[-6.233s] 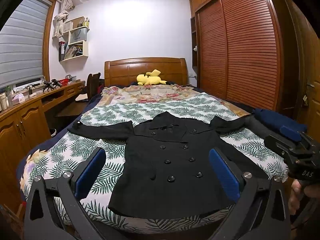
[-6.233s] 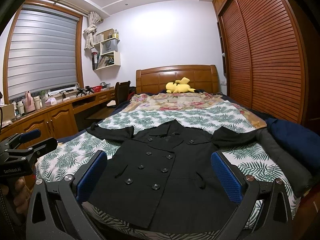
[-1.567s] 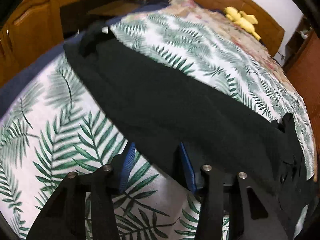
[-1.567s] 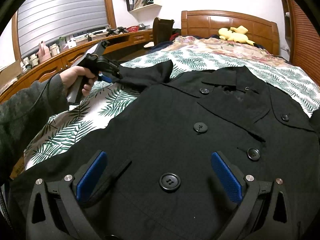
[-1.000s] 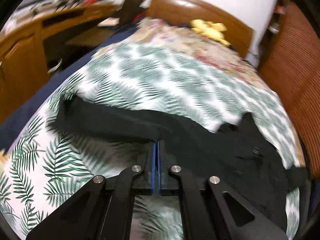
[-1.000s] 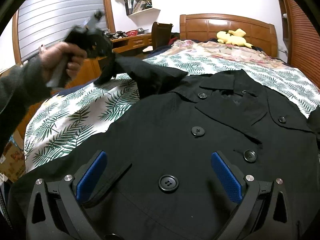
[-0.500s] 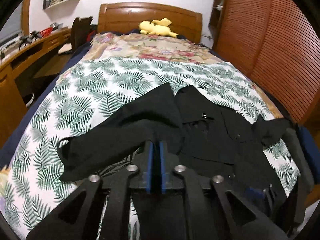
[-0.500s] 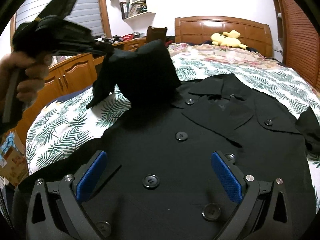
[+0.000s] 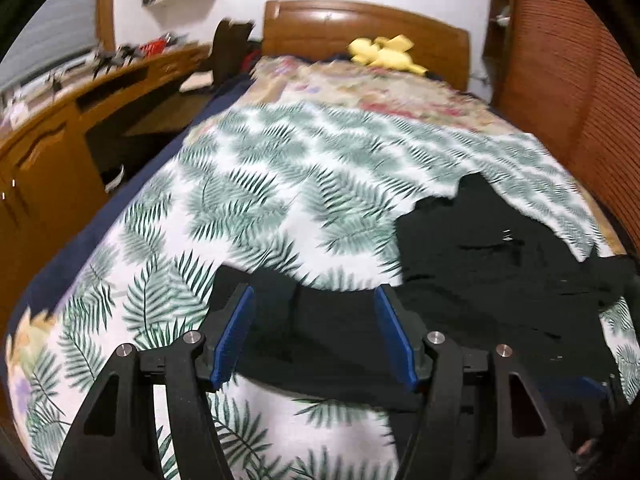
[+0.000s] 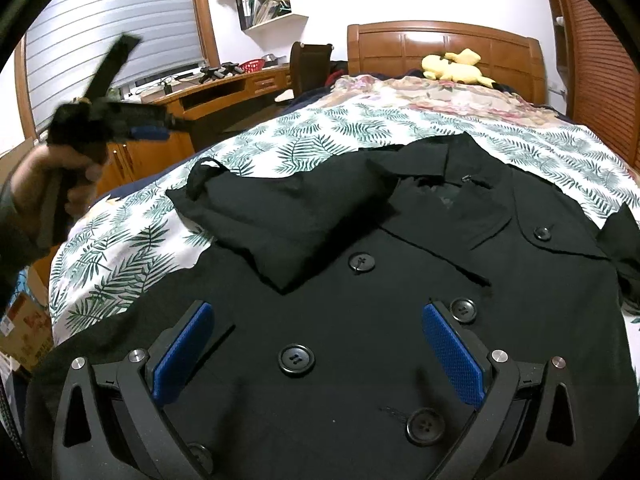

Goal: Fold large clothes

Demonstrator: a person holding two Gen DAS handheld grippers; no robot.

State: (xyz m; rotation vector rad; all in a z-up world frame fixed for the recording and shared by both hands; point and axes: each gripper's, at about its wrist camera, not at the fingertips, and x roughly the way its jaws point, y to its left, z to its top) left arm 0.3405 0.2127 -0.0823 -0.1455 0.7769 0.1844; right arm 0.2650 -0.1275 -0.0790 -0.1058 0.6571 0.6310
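- Black coat point(image 10: 360, 340) lies face up, buttons showing, on the leaf-print bedspread point(image 10: 132, 256), filling the near part of the right wrist view.
- Right gripper point(image 10: 316, 348) hovers just over the coat's front, its blue pads point(image 10: 452, 354) spread wide with nothing between them.
- One sleeve point(image 10: 288, 216) lies folded across the chest, its cuff pointing toward the bed's edge.
- Left gripper point(image 9: 316, 336) has its fingers apart and empty, above that sleeve point(image 9: 320, 332).
- Farther back, a yellow plush toy point(image 10: 456, 66) rests against the wooden headboard point(image 10: 440, 44).
- A wooden desk point(image 10: 224, 88) runs along the wall under the window.
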